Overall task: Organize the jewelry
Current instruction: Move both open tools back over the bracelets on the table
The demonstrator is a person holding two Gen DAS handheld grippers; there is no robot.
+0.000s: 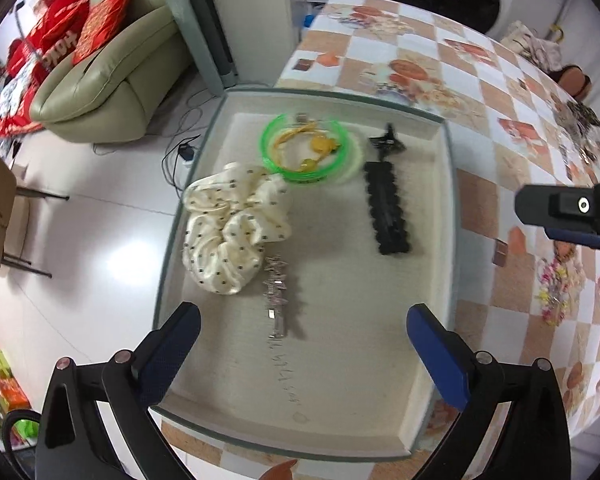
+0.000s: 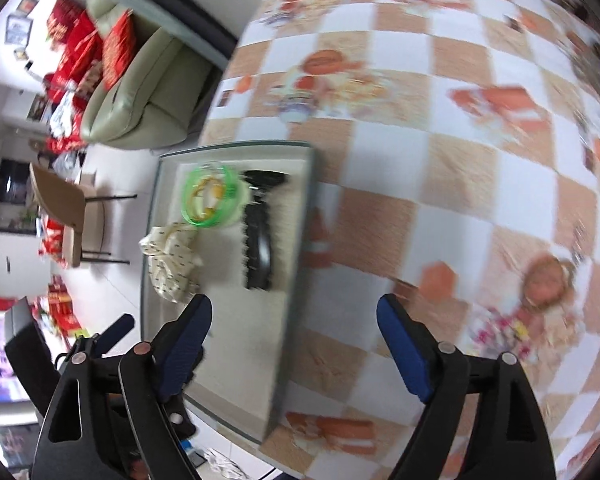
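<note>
Nearest the left wrist camera, the left gripper [image 1: 303,334] hangs over the near end of a glass tray [image 1: 448,216] with its blue-padded jaws spread wide and nothing between them; the fingers [image 1: 172,354] frame the tray's pale floor and touch none of the pieces. Going left to right across the tray: a cream scrunchie [image 1: 230,226] with small dark dots lies crumpled along the left side; just right of its lower edge a silver rhinestone hair clip [image 1: 276,298] lies lengthwise, pointing toward the camera; at the far end a green bangle [image 1: 306,148] rings a yellow beaded piece [image 1: 320,148], the bangle's near edge touching the scrunchie; to the right of these a black scalloped hair clip [image 1: 386,204] lies lengthwise, apart from the others. The tray rests at the left edge of a table covered by a checked orange-and-white cloth [image 1: 480,92]. Farther right on the cloth, well apart from the tray, a small heap of pastel flower pieces [image 1: 556,288] lies loose, and the right gripper [image 2: 294,350] enters at that edge of the view. In the right wrist view, blurred, its jaws are likewise spread and empty, over the tray's right rim and the cloth beside it. Beyond the table's left side stands a pale green sofa [image 1: 112,80] with red cushions [image 1: 84,20].
</note>
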